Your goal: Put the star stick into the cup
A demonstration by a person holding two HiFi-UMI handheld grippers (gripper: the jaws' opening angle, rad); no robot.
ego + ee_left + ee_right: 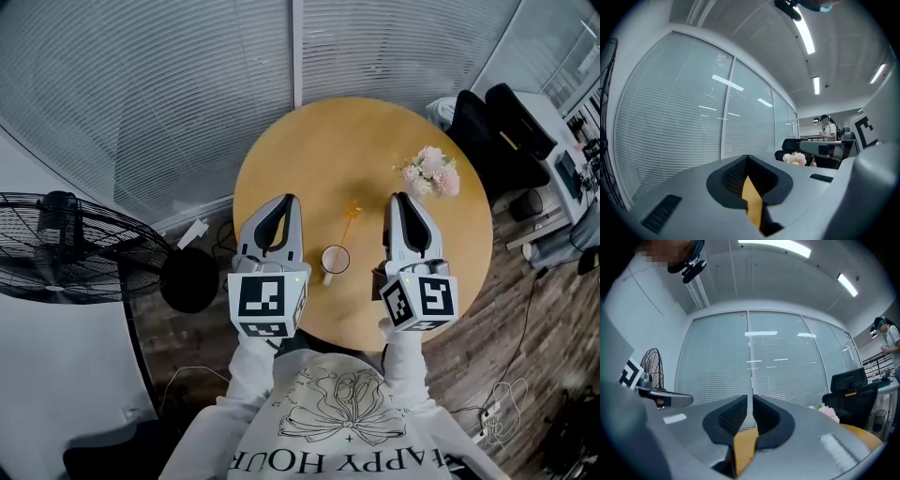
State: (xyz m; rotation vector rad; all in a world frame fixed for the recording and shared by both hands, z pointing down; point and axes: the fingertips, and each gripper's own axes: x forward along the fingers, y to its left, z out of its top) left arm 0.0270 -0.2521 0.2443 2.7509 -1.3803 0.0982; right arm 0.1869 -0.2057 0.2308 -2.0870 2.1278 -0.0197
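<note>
A yellow star stick (349, 215) lies flat on the round wooden table (309, 150), just beyond a small white cup (335, 260) that stands upright near the table's near edge. My left gripper (289, 200) hovers left of the cup, its jaws meeting at the tips with nothing between them (747, 158). My right gripper (401, 198) hangs right of the cup and stick. A thin slit shows between its jaws, and nothing is in it (752, 397). Neither gripper touches the stick or the cup. Both gripper views look out over the table, so neither shows them.
A pink flower bunch (431, 172) stands at the table's far right. A black floor fan (66, 246) is on the left, dark office chairs (497, 131) on the right. A glass wall with blinds (187, 84) runs behind. A person (828, 131) stands at a distant desk.
</note>
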